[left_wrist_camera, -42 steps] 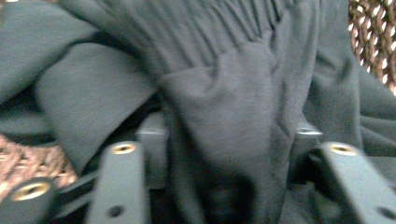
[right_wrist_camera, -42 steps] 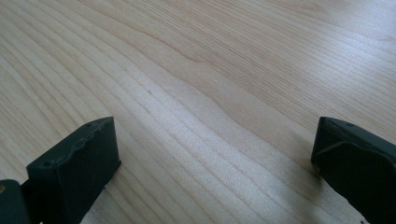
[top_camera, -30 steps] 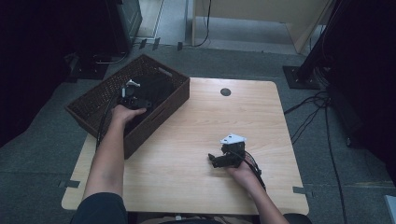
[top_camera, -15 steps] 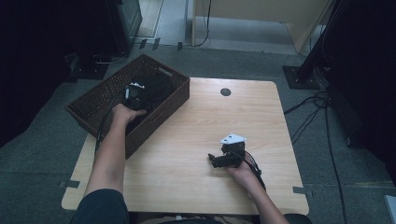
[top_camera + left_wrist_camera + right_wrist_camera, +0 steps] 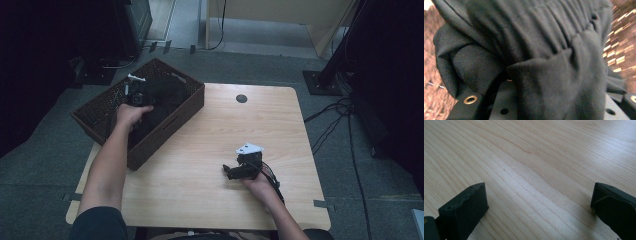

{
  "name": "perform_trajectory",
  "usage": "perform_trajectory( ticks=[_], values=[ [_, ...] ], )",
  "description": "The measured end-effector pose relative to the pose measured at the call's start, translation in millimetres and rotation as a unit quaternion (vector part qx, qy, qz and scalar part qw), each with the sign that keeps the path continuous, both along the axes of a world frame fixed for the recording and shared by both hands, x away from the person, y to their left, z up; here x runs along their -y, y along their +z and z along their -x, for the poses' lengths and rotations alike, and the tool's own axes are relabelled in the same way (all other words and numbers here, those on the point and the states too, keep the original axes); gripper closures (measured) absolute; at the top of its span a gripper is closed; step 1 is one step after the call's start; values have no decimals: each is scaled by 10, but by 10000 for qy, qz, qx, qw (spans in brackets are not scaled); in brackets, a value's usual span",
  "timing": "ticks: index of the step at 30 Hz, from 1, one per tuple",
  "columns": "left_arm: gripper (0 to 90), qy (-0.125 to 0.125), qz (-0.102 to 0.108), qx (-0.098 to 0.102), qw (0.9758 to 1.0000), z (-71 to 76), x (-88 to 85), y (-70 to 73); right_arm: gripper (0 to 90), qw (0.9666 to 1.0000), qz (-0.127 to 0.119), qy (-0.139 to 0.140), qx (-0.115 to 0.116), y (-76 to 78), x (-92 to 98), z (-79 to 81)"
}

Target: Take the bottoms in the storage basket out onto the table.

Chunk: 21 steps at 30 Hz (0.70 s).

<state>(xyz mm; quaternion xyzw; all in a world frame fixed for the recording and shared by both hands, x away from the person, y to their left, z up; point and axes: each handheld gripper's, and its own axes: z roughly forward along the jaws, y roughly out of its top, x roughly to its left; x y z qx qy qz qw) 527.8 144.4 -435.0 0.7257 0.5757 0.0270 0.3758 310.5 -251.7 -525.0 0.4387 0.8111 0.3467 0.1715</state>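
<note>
1. A light wooden table [image 5: 200, 165] with rounded corners carries everything — its grain shows close up in the right gripper view [image 5: 529, 170].
2. A dark brown woven basket [image 5: 170, 125] sits on its far left corner, turned at an angle and overhanging the edge.
3. A small round black disc [image 5: 241, 98] lies in the tabletop near the far edge — well apart from the basket.
4. The right gripper [image 5: 240, 171] rests on the wood near the front right, jaws spread wide.

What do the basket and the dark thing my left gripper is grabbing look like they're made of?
Basket: brown woven strands, probably wicker or rattan, with a visible weave pattern. Dark garment: soft matte black fabric, possibly cotton knit; it folds and gathers in pleats, bunched between the left gripper jaws, which have just been closing.
</note>
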Motion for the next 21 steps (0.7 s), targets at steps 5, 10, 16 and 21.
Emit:
perform_trajectory(
  ticks=[5,10,16,21],
  values=[
    [698,-72,-197,228,9995,26,-24,253,4,10000,2,2,4,0,0,0],
    [698,-91,-252,415,9988,73,-42,590,4,10000,2,2,1,0,0,0],
    [697,-56,-229,608,9979,175,-88,1081,4,10000,-6,-13,2,0,-5,-3],
    [697,-39,-249,703,9972,253,-96,1354,4,10000,-9,-10,2,0,-5,-3]
  ],
)
